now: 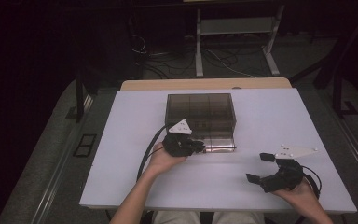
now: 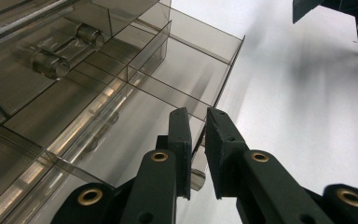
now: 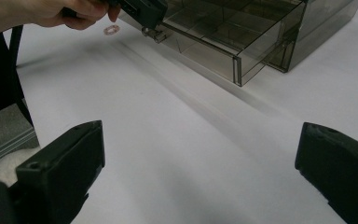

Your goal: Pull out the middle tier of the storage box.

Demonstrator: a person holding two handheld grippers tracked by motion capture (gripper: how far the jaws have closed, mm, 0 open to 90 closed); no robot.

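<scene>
Smoky plastic drawer (image 1: 213,142) pulled out, compartments bare | left tool (image 2: 198,140) pinches front | right tool (image 3: 200,172) wide

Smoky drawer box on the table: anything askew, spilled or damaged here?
Nothing stands out. The drawer box sits square on the white table, its drawer partly pulled out with the left hand-held gripper nearly shut at its front edge. The compartments in view look empty; no spill or break.
</scene>
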